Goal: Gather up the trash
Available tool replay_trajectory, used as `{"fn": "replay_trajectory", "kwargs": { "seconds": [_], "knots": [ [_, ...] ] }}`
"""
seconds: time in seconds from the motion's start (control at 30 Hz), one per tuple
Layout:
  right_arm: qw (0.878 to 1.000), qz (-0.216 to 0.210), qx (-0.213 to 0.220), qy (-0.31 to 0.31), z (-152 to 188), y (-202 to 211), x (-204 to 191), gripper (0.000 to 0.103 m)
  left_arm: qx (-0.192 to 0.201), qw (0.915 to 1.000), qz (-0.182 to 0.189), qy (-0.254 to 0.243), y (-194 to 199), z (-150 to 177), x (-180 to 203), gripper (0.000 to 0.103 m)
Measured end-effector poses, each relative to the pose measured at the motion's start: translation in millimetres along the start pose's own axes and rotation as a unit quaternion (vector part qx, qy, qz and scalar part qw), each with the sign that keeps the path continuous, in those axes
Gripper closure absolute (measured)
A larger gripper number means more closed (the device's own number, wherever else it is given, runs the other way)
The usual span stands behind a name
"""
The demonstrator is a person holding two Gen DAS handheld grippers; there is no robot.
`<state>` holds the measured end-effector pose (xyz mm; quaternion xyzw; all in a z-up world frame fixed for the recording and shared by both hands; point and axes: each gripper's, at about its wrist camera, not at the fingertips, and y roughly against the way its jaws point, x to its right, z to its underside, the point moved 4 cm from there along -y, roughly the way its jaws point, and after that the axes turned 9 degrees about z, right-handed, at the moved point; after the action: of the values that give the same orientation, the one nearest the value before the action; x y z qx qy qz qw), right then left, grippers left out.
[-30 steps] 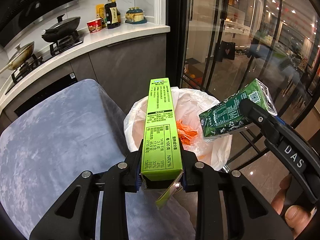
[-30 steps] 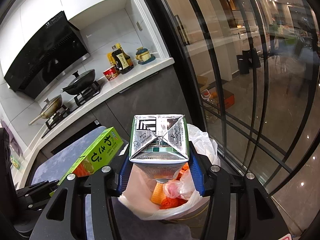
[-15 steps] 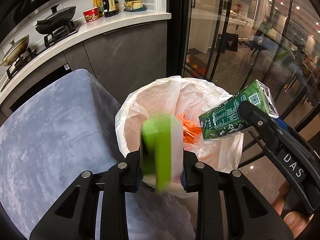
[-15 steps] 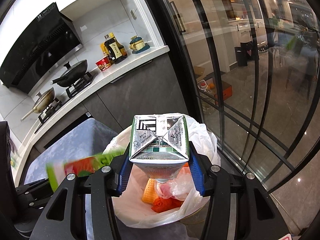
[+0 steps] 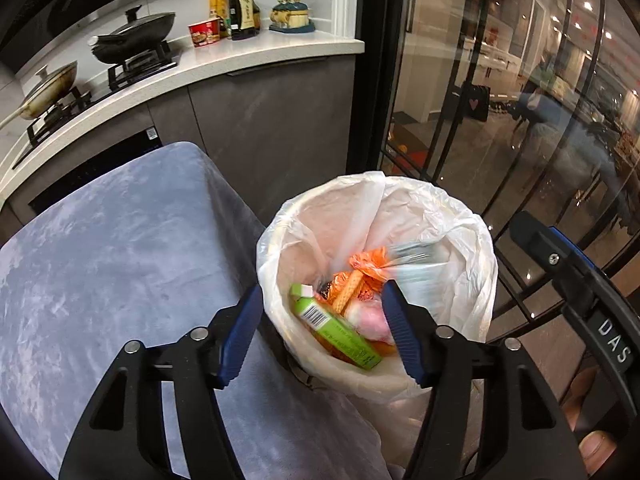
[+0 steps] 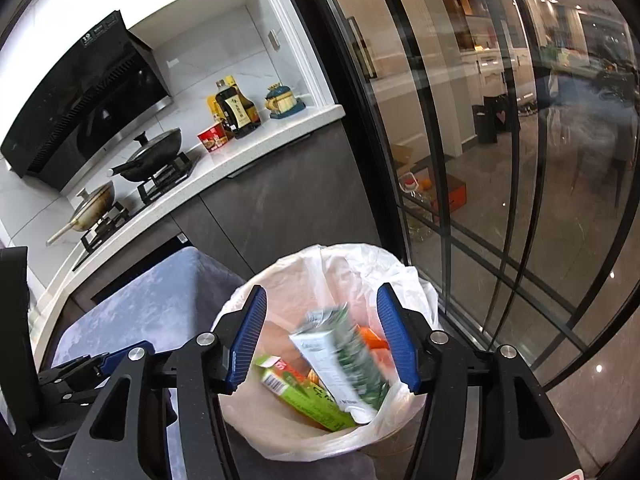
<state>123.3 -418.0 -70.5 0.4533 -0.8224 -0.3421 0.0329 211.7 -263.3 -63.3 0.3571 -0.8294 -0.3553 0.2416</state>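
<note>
Left gripper (image 5: pixel 323 330): jaws spread wide, nothing between the blue pads (image 5: pixel 402 334), poised over the near rim of the trash bin (image 5: pixel 280 236). Right gripper (image 6: pixel 320 338): likewise wide apart and gripping nothing, above the same bin (image 6: pixel 256 432), its black body also visible at the right edge of the left wrist view (image 5: pixel 580 300).

Bin lined with a white plastic bag (image 5: pixel 424 208) folded over the rim, standing just beside the corner of a grey-blue velvet-covered table (image 5: pixel 108 264), close to the black-framed glass doors (image 5: pixel 520 120).

Inside the bin: light green wasabi box (image 5: pixel 334 330) lying tilted against the near wall, barcode end up; seen from the right wrist as well (image 6: pixel 304 398). Dark green and white drink carton (image 6: pixel 340 364) caught mid-air, motion-blurred, just under the right gripper's open jaws and touching neither pad; from the left wrist only a pale streak (image 5: pixel 416 268) against the far right wall of the bag. Beneath both: orange snack wrappers (image 5: pixel 366 266) and a pink wrapper (image 5: pixel 368 316).

Further back on the white kitchen counter (image 5: pixel 256 56): black wok (image 5: pixel 134 38) on the gas hob, a second pan (image 5: pixel 48 88) to its left, red instant noodle cup (image 5: pixel 204 33), dark sauce bottle (image 5: pixel 243 10), small blue-and-cream holder (image 5: pixel 290 17) at the counter's end. Black range hood (image 6: pixel 80 96) above the hob.
</note>
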Motion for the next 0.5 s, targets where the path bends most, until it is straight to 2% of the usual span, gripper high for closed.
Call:
{"fn": "replay_trajectory", "kwargs": {
  "seconds": [0.37,0.5],
  "knots": [
    [0.999,-0.004,0.024,0.024,-3.0,37.2,-16.4,0.040,0.030,0.9993,-0.017,0.015,44.0,2.2,-17.5,0.037],
    [0.999,-0.006,0.029,0.036,0.2,53.3,-24.3,0.033,0.043,0.9986,-0.025,0.019,63.9,10.0,-24.9,0.031]
  ]
}}
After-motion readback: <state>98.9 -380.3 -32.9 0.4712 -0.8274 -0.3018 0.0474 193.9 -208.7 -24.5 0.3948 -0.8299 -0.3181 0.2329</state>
